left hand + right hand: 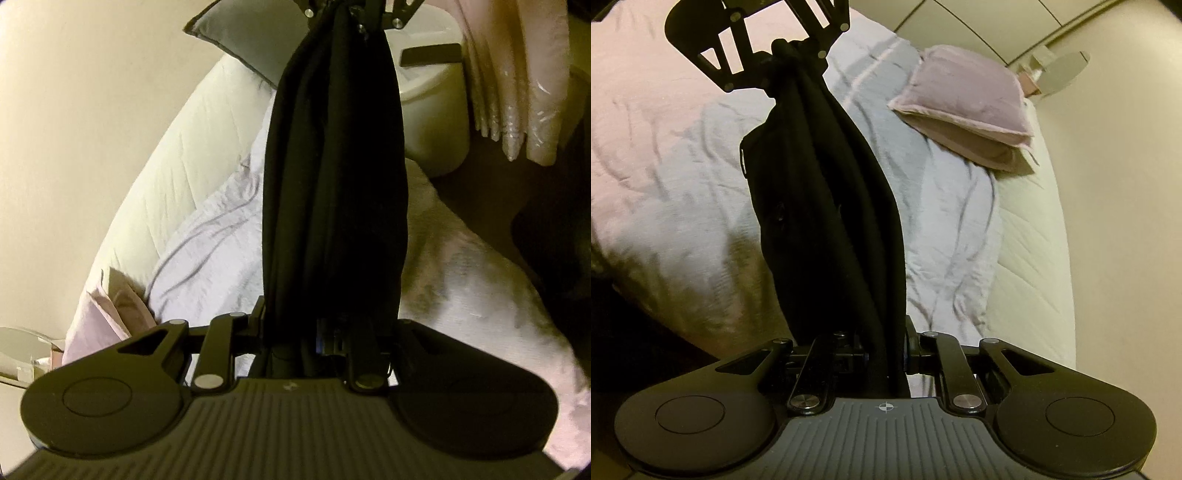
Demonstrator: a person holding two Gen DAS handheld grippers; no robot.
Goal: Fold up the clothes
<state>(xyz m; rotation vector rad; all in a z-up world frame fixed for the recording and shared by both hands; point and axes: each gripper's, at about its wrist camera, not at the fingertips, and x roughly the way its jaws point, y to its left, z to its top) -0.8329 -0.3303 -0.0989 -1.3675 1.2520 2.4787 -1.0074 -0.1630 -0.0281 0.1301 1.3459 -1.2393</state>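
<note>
A black garment [332, 177] hangs stretched between two hand-held grippers above a bed, each end bunched and clamped. In the left wrist view, the left gripper [295, 343] has its jaws drawn narrow on the near end of the cloth, which runs in long folds straight up the middle of the frame to the right gripper [354, 18] at the far top edge. The right wrist view mirrors it: the right gripper [886, 354] pinches the cloth between close-set jaws, and the dark band rises away to the left gripper [783, 48] at the far upper left, where it is gathered into a knot-like bunch. The garment hangs clear of the rumpled pale bedspread [945, 229] below it. A mauve pillow [971, 107] lies far right on the bed, by the cream wall [1115, 184]. In the left wrist view, a grey pillow [251, 33] sits at the far end, and pink curtain folds [517, 74] hang far right.
</note>
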